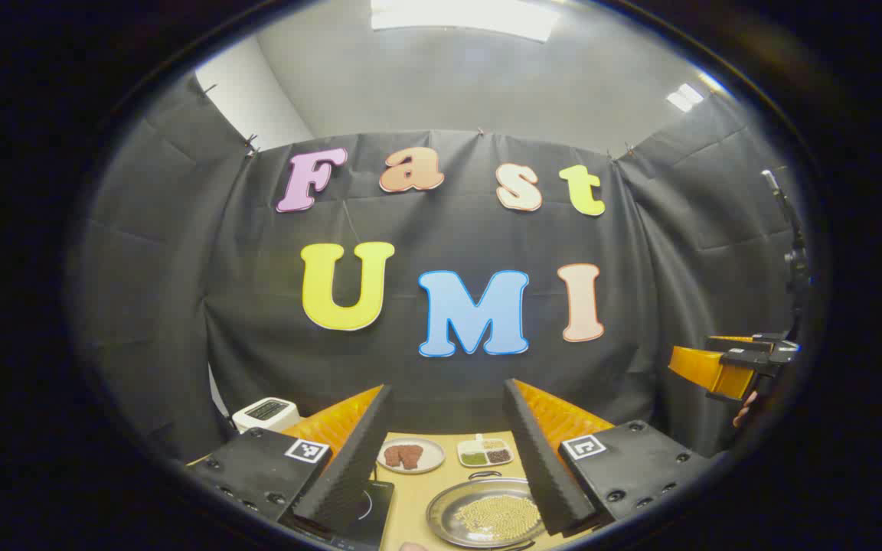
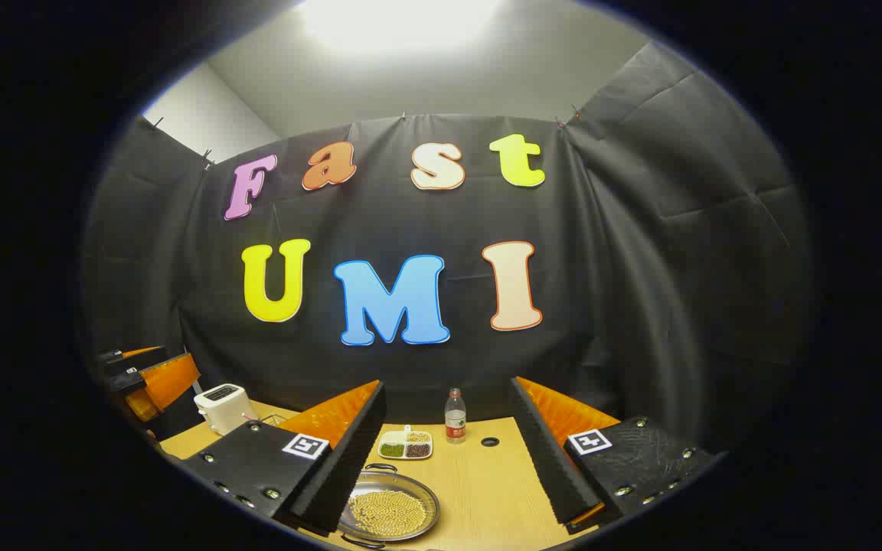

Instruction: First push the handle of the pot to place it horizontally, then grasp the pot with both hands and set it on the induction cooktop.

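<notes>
One pot [image 1: 487,520], one cooktop [image 1: 364,509], apparently apart; left gripper [image 1: 449,459], right gripper [image 2: 449,459] fingers spread, empty.

Wooden table [image 2: 487,490]; pot [image 2: 389,511], cooktop [image 1: 364,509]

My pot [image 1: 487,520] gleams as shiny bare metal on the matt, wood-grain table [image 2: 487,490], beside the glossy dark glass of the induction cooktop [image 1: 368,509]. I see ribbed, rough-looking pads [image 1: 353,459] on my fingers, a clear plastic bottle [image 2: 454,417], and a smooth toaster [image 2: 220,407].
</notes>
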`<action>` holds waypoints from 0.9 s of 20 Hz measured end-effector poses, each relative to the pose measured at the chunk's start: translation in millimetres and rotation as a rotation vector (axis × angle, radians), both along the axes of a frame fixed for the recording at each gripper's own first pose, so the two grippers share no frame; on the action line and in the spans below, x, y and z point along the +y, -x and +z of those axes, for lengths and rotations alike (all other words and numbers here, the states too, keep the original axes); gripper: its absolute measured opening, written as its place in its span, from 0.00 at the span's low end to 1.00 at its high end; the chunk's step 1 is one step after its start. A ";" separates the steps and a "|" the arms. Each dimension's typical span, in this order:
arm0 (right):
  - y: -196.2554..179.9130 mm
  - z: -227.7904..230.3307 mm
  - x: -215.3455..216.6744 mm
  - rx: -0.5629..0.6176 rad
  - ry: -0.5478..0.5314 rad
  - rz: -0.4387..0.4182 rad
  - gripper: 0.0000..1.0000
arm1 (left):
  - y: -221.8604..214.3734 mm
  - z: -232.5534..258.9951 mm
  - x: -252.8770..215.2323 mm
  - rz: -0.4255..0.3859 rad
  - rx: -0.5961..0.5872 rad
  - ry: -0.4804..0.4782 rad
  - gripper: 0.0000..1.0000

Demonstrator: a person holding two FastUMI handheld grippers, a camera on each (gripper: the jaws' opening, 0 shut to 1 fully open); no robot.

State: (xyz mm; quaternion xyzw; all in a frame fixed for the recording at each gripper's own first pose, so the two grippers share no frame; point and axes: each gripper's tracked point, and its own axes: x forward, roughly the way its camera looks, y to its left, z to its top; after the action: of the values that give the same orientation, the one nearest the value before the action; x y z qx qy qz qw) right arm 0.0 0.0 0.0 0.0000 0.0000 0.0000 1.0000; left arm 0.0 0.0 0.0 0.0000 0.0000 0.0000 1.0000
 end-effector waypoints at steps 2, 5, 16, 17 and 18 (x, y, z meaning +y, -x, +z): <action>0.1 -0.3 -0.2 -0.001 0.005 0.002 0.98 | -0.4 -1.3 1.1 0.005 -0.001 -0.007 0.91; -1.1 1.4 -1.0 -0.006 0.014 0.007 0.98 | -0.9 -0.8 0.4 0.001 0.001 -0.001 0.91; -3.8 -6.3 4.2 0.016 0.005 0.009 0.98 | -2.8 -5.4 12.0 0.008 0.022 -0.005 0.91; -4.6 -6.2 4.3 0.019 0.004 0.008 0.98 | -1.5 -5.7 14.0 0.009 0.023 -0.008 0.91; -5.0 -8.1 5.6 0.025 0.002 0.008 0.98 | -2.4 -6.3 15.8 0.011 0.025 -0.012 0.91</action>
State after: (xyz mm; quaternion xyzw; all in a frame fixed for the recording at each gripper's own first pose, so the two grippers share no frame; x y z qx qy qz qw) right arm 5.0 5.6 -8.1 -0.0008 0.0123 0.0040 0.9999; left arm 2.4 15.8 -6.3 0.0058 0.0123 0.0054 0.9999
